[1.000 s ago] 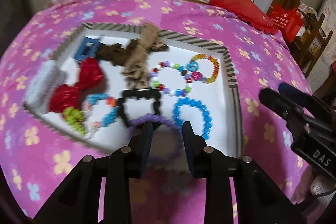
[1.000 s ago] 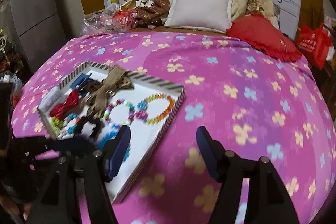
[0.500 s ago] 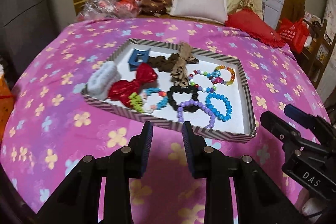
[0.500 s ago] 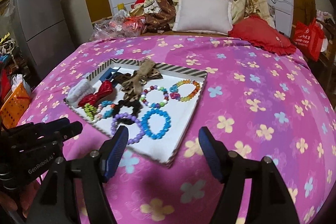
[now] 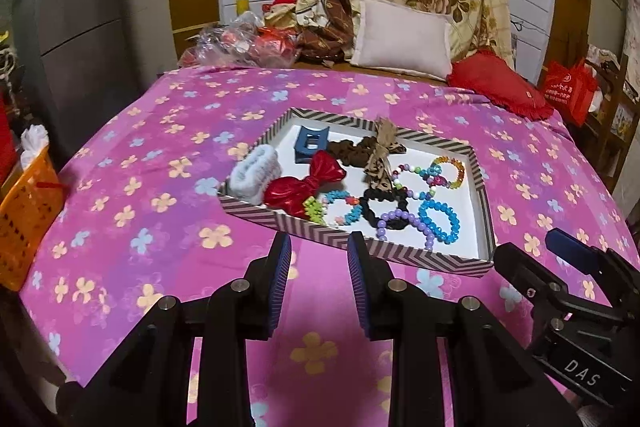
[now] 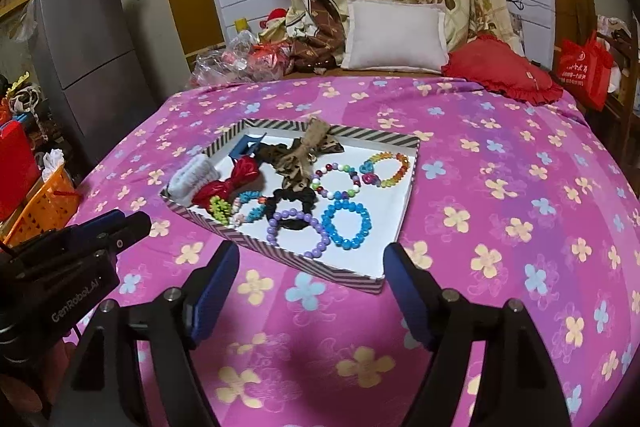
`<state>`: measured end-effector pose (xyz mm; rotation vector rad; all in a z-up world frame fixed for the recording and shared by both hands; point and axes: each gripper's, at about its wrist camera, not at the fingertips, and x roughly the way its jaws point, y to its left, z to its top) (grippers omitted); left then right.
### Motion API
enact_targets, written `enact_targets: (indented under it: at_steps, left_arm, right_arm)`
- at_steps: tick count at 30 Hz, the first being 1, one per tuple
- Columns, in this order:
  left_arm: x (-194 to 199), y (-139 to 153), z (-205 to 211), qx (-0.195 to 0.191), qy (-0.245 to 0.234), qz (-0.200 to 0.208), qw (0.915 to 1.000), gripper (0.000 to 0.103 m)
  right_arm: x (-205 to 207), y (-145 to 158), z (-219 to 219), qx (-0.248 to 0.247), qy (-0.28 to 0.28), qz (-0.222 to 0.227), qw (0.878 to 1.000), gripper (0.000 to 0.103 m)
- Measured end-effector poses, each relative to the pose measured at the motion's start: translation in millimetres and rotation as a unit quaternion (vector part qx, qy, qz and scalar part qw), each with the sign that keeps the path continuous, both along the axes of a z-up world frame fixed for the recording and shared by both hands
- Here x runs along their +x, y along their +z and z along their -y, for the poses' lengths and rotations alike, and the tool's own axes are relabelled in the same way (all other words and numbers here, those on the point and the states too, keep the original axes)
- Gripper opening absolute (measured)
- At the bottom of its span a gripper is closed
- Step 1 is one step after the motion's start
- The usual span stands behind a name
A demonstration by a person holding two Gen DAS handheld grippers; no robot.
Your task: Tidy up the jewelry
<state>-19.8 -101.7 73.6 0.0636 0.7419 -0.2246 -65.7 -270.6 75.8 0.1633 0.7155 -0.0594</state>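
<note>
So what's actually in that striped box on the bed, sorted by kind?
Beaded bracelets: 5 (purple, blue, rainbow, mixed-colour, turquoise with green)
Scrunchies: 2 (black, brown)
Bows: 2 (red bow, tan bow)
Hair claw, blue: 1
Fuzzy white band: 1
Total: 11, all in the tray.

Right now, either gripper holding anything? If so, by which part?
Nothing held. Left gripper and right gripper are both open and empty, short of the striped tray; the purple bead bracelet lies in it untouched.
</note>
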Motion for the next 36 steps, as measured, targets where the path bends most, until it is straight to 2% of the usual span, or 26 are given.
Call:
enact_targets:
  at_steps: [16, 36]
  left_arm:
    - [-13.6, 20.1, -22.8, -0.017, 0.020, 0.020, 0.9995, 0.039]
    - [-26.6, 26.8, -26.1, -0.018, 0.019, 0.032, 0.9991, 0.039]
  right_arm:
    - [-10.9, 22.7, -24.4, -0.006, 0.006, 0.019, 1.000, 0.083]
    - [-19.9, 30.3, -32.3, -0.012, 0.010, 0.020, 1.000, 0.083]
